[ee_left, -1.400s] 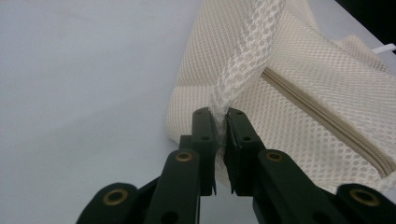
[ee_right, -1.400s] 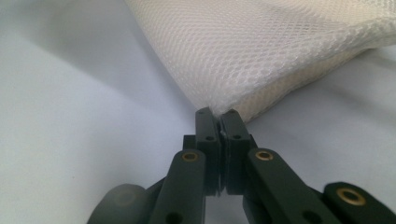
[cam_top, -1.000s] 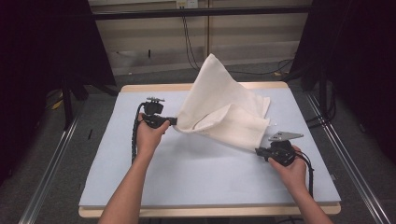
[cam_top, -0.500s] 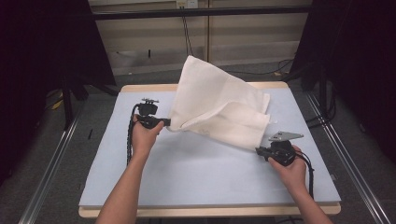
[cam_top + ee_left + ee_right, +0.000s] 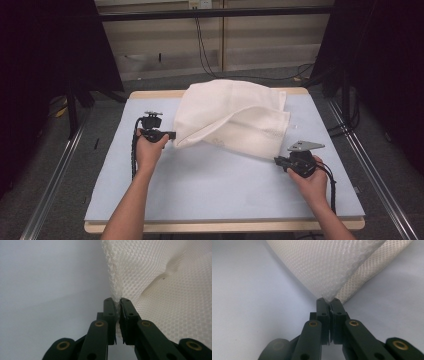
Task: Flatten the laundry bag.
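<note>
The white mesh cloth (image 5: pixel 232 117) lies in the upper centre of the high view, spread over the far half of the pale blue table (image 5: pixel 210 190), with its body billowed and partly doubled over itself. The left gripper (image 5: pixel 170 135), at centre left of that view, has its jaws pinched together on the cloth's near-left corner; the left gripper view shows the mesh edge (image 5: pixel 113 290) clamped between the two black jaws. The right gripper (image 5: pixel 278 160), at lower right of centre, is likewise closed on the near-right corner, and the right gripper view shows the cloth's tip (image 5: pixel 327 298) caught at the jaw ends. The step in hand appears to be laying out or folding the cloth while both corners are held. The next move likely calls for drawing the two corners apart and low over the table, keeping even tension so the raised middle settles flat without creasing, before either grip is released.
</note>
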The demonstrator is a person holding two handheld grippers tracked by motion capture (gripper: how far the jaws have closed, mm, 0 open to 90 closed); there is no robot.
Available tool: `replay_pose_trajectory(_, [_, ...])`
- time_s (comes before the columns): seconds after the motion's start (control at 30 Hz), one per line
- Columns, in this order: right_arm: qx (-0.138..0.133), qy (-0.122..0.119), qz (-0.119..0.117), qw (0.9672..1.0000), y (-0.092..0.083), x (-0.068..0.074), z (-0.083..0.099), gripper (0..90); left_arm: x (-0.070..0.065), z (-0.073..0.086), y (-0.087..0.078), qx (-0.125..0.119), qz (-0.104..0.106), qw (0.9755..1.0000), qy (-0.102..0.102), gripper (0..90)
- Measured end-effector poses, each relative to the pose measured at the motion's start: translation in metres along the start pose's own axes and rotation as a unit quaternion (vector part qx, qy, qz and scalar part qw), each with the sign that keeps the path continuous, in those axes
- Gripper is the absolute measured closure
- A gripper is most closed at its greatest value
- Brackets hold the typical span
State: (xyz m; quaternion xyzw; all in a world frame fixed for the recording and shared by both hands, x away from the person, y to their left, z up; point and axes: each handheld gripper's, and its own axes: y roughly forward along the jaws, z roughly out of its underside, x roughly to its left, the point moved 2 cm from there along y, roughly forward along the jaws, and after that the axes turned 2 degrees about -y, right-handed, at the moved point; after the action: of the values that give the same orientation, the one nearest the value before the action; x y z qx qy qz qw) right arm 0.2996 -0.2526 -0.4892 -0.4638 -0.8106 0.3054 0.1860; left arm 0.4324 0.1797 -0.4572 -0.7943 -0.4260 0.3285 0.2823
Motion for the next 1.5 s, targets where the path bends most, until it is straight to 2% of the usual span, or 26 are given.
replay_pose_trajectory(0.13, [0.000,0.000,0.003,1.0000,0.000,0.000,0.000,87.1,0.004,0.002,0.002,0.006,-0.003,0.9999,-0.008,84.3])
replay_pose_trajectory(0.27, [0.001,0.001,0.002,1.0000,-0.001,-0.001,0.001,86.6,0.006,0.003,0.002,0.010,-0.006,0.9999,-0.001,83.8])
replay_pose_trajectory(0.43, [-0.002,0.002,-0.001,1.0000,-0.002,-0.001,0.002,85.5,0.007,0.004,0.002,0.013,-0.008,0.9999,-0.003,81.6])
replay_pose_trajectory(0.5, [-0.003,0.000,-0.004,1.0000,-0.002,-0.002,0.002,84.9,0.008,0.004,0.001,0.014,-0.013,0.9998,0.000,78.4])
replay_pose_trajectory(0.53, [-0.003,0.001,-0.004,1.0000,-0.002,-0.002,0.002,84.6,0.007,0.004,0.001,0.008,-0.012,0.9999,-0.005,73.8])
replay_pose_trajectory(0.6, [-0.002,0.005,-0.004,1.0000,-0.002,-0.003,0.003,84.7,0.007,0.004,-0.001,0.002,-0.017,0.9999,-0.001,57.8])
replay_pose_trajectory(0.63, [-0.004,0.002,-0.006,1.0000,-0.002,-0.004,0.003,84.6,0.007,0.004,-0.002,-0.001,-0.021,0.9997,0.007,50.4])
replay_pose_trajectory(0.7, [-0.007,0.004,-0.012,0.9999,-0.002,-0.004,0.004,84.1,0.007,0.004,-0.003,-0.008,-0.014,0.9999,0.006,37.5])
replay_pose_trajectory(0.77, [-0.007,0.005,-0.008,0.9999,-0.003,-0.006,0.005,83.1,0.004,0.006,-0.004,0.006,-0.001,0.9999,0.008,38.2])
replay_pose_trajectory(0.83, [-0.006,0.010,-0.011,0.9999,-0.004,-0.007,0.006,81.9,0.002,0.008,-0.005,0.013,-0.003,0.9997,0.021,37.4])
replay_pose_trajectory(0.9, [-0.005,0.017,-0.008,0.9998,-0.007,-0.009,0.008,80.8,0.001,0.011,-0.007,0.000,0.007,0.9999,0.013,37.6])
replay_pose_trajectory(1.0, [-0.005,0.020,-0.004,0.9998,-0.010,-0.012,0.010,77.8,0.002,0.017,-0.008,0.003,0.009,0.9999,0.014,37.0])
replay_pose_trajectory(1.03, [-0.004,0.017,-0.002,0.9999,-0.011,-0.013,0.010,77.7,0.002,0.019,-0.008,0.010,0.013,0.9998,0.012,37.0])
replay_pose_trajectory(1.2, [0.000,0.021,0.009,0.9997,-0.016,-0.016,0.012,75.3,0.004,0.028,-0.010,0.016,0.015,0.9997,0.013,37.3])
replay_pose_trajectory(1.37, [-0.008,0.027,0.015,0.9995,-0.021,-0.018,0.012,72.2,0.003,0.039,-0.011,0.020,0.015,0.9994,0.022,37.3])
replay_pose_trajectory(1.4, [-0.013,0.026,0.017,0.9994,-0.022,-0.018,0.011,71.8,0.003,0.041,-0.011,0.021,0.010,0.9994,0.025,37.4])
replay_pose_trajectory(1.43, [-0.014,0.028,0.013,0.9994,-0.022,-0.018,0.011,71.0,0.003,0.043,-0.010,0.018,0.011,0.9996,0.017,37.3])
replay_pose_trajectory(1.5, [-0.016,0.029,0.009,0.9994,-0.022,-0.016,0.010,69.4,0.004,0.047,-0.010,0.021,0.009,0.9995,0.022,37.6])
